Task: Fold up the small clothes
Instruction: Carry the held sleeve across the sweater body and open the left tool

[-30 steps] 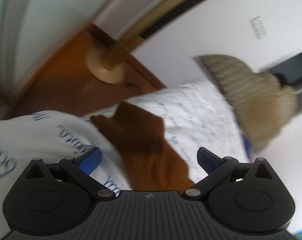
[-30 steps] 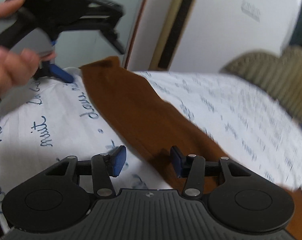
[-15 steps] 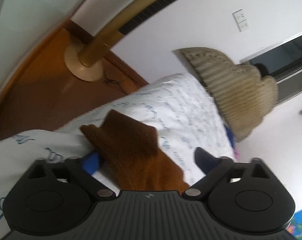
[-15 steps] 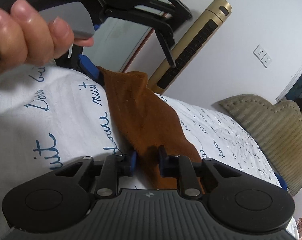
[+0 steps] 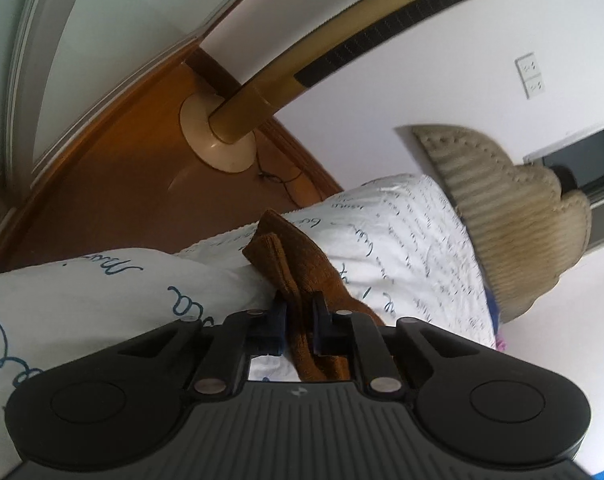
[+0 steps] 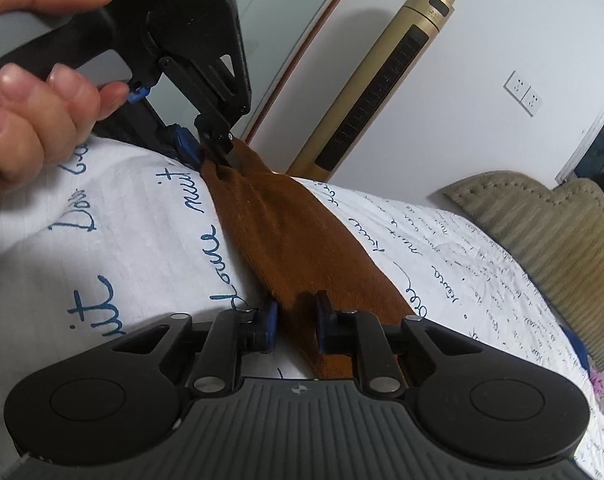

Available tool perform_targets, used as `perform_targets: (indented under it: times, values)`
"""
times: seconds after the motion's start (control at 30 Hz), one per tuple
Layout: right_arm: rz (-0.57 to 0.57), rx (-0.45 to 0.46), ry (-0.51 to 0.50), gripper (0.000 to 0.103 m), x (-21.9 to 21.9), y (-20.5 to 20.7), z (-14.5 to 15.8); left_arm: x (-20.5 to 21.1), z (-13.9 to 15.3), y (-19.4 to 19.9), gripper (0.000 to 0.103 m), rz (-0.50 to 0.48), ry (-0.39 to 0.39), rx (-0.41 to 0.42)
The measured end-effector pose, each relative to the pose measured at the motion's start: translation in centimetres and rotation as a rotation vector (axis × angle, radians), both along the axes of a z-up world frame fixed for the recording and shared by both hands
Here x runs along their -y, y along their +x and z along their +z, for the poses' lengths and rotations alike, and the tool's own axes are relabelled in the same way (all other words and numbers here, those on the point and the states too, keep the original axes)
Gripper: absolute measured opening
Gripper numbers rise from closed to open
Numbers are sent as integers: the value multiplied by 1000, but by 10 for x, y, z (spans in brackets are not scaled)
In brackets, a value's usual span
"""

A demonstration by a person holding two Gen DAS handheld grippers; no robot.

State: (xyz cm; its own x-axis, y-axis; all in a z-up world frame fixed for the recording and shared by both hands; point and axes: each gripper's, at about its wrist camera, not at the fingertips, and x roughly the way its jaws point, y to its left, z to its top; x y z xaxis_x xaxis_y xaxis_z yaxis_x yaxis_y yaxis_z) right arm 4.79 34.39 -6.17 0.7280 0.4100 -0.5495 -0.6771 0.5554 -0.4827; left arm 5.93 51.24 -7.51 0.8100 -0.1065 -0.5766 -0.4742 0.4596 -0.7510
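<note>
1. Gripping one brown garment (image 6: 302, 240) at both ends, I judge the fold barely begun: it lies stretched across the white printed bedsheet (image 6: 121, 216), from upper left toward lower centre of the right wrist frame.
2. My left gripper (image 5: 299, 316), lower centre of its own frame, is clenched on the garment's bunched end.
3. My right gripper (image 6: 297, 320), lower centre, is clamped on the other end.
4. Left to do, as I judge it: bring one end over the other and lay it flat.
5. Count, left to right: one hand (image 6: 33, 104), one garment, one gold tower fan (image 6: 378, 92), one beige headboard (image 6: 542, 232); two grippers.
</note>
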Motion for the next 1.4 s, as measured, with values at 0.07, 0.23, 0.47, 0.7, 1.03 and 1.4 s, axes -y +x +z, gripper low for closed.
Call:
perform_targets:
  times: [0.07, 0.23, 0.47, 0.7, 1.03, 1.4]
  values:
    - [-8, 10, 8, 7, 0, 0, 0, 3, 3, -2, 11, 7, 15, 21]
    - [-27, 23, 59, 5, 8, -1, 4, 14, 15, -6, 10, 7, 32, 74]
    - [-82, 82, 196, 5, 42, -10, 32, 63, 82, -7, 10, -81, 146, 208]
    - [-269, 79, 412, 5, 122, -12, 61, 178, 157, 35, 11, -325, 256, 314]
    - [-580, 71, 704, 5, 284, -3, 65, 416, 191, 91, 11, -784, 379, 372]
    - [-850, -157, 951, 7, 442, 12, 16, 619, 116, 127, 11, -1179, 511, 197]
